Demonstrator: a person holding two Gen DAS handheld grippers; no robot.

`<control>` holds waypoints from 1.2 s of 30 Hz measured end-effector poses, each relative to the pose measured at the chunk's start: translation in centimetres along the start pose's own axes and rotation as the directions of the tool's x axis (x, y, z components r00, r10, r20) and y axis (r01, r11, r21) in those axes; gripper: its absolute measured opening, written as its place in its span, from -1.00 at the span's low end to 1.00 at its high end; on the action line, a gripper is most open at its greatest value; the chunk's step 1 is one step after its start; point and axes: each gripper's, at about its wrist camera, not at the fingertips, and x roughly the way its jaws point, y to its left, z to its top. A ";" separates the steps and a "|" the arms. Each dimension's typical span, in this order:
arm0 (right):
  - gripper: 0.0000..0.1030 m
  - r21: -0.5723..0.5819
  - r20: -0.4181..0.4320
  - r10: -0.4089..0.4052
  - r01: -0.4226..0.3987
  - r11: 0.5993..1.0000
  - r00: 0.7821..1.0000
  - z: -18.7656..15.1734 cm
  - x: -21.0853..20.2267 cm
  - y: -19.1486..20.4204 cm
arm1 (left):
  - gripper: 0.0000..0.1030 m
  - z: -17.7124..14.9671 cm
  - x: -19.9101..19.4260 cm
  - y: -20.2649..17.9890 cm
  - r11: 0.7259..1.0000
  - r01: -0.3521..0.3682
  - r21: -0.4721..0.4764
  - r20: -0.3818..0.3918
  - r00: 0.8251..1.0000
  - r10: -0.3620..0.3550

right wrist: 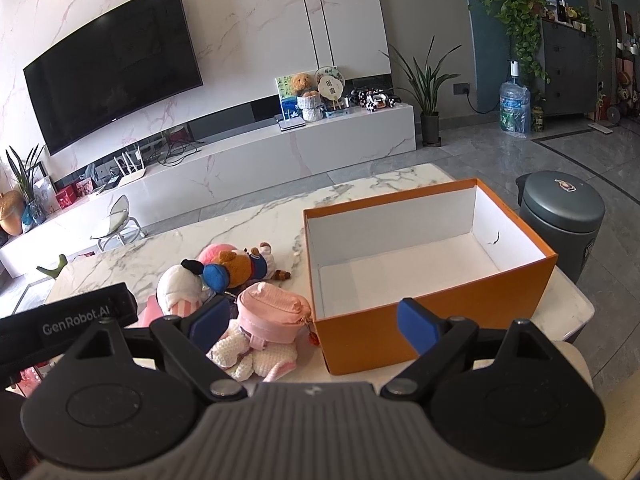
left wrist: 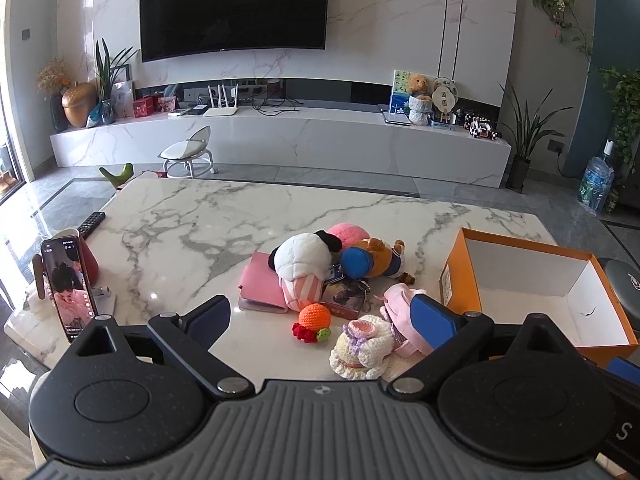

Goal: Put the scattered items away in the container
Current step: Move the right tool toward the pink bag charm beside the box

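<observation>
An open orange box [left wrist: 460, 276] with a white, empty inside stands at the table's right; it also shows in the right wrist view [right wrist: 432, 312]. A pile of items lies left of it: a panda ice-cream plush [left wrist: 302, 266], a pink ball [left wrist: 350, 232], a brown bear with a blue cap [left wrist: 372, 260], a pink wallet [left wrist: 260, 284], an orange crochet fruit [left wrist: 314, 318], a white crochet doll [left wrist: 362, 346] and a small pink pouch [right wrist: 276, 306]. My left gripper [left wrist: 322, 320] is open above the near items. My right gripper [right wrist: 312, 320] is open over the box's near left corner.
A phone on a stand [left wrist: 68, 284] and a remote [left wrist: 91, 224] are at the table's left edge [left wrist: 24, 332]. A grey bin [right wrist: 560, 220] stands on the floor right of the table. A TV wall and a low cabinet [left wrist: 280, 136] lie beyond.
</observation>
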 end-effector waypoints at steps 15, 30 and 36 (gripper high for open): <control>0.78 0.001 -0.027 0.008 -0.008 1.000 1.000 -0.1 2.4 0.5 | 1.00 0.0 2.0 0.1 1.000 -0.016 -0.001 -0.017 1.000 0.016; 0.45 -0.166 -0.032 0.053 -0.058 0.984 0.998 -0.6 5.7 3.3 | 1.00 0.3 6.0 2.1 0.999 -0.030 -0.018 -0.066 0.997 0.029; -0.06 -0.194 -0.114 0.079 -0.100 0.976 0.990 -1.4 8.0 4.2 | 0.52 0.0 7.7 2.4 1.000 -0.008 -0.010 -0.114 0.993 0.007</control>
